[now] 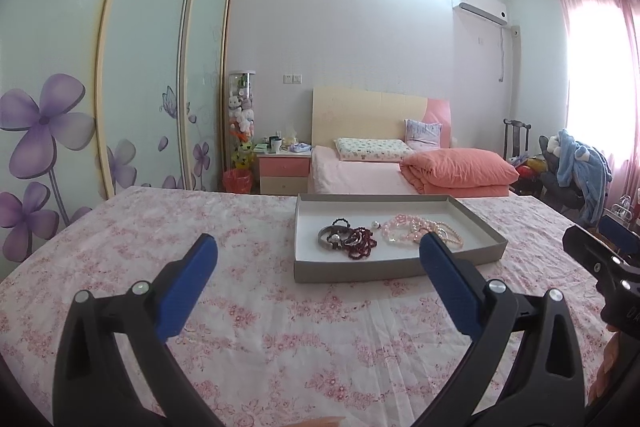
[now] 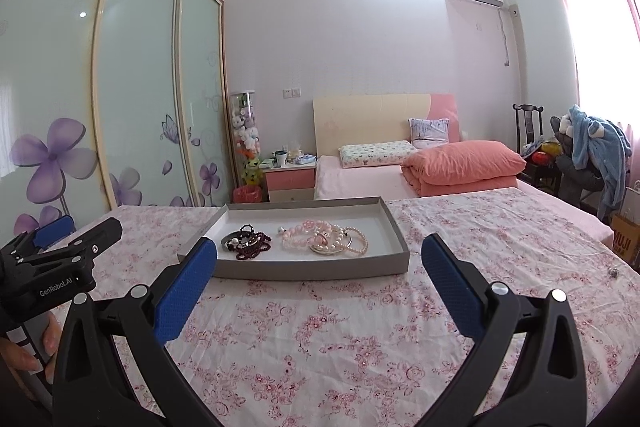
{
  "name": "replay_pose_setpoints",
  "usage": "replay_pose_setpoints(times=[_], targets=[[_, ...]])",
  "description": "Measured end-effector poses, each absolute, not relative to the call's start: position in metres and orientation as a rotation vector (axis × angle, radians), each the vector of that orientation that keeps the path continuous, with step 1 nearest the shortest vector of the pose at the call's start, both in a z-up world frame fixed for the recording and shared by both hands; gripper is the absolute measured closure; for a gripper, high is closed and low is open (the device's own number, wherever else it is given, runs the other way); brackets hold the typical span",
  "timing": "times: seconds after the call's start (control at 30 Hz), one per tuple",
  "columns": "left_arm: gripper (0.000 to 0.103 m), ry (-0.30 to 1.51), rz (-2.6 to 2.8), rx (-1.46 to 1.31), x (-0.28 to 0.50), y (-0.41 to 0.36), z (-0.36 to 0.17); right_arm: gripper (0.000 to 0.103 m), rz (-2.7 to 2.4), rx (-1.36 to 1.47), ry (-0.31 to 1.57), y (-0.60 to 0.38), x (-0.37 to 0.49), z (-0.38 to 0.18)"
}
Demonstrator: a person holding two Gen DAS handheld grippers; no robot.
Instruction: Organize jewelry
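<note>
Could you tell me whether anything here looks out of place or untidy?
Yes. One small silvery item lies alone on the floral cloth, far right of the grey tray. Inside the tray, the dark red beads and pink and pearl bracelets sit heaped together, unsorted.

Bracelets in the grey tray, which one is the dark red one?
The dark red beaded bracelet lies at the tray's left end by the dark pieces; the pink bead bracelet and pearl bracelet are pale.

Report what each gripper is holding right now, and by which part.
Nothing is held. The left gripper and right gripper are both open and empty above the floral cloth; the jewelry lies untouched in the tray.
</note>
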State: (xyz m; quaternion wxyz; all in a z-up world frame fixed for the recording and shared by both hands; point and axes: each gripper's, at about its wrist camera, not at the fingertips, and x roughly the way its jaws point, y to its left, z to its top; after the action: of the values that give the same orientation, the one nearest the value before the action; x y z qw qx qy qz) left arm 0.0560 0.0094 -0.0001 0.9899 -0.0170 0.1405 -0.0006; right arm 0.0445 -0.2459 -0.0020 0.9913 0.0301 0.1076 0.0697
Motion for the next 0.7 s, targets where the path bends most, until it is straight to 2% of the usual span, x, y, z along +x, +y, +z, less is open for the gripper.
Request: replay_pose_setpoints(times=[0.7], targets=[[0.004, 0.282, -0.001, -0.029, 0.0561, 0.0085, 0.0001, 0.002, 0.141, 0.061, 0.218, -0.2455, 0.0454, -0.0026]])
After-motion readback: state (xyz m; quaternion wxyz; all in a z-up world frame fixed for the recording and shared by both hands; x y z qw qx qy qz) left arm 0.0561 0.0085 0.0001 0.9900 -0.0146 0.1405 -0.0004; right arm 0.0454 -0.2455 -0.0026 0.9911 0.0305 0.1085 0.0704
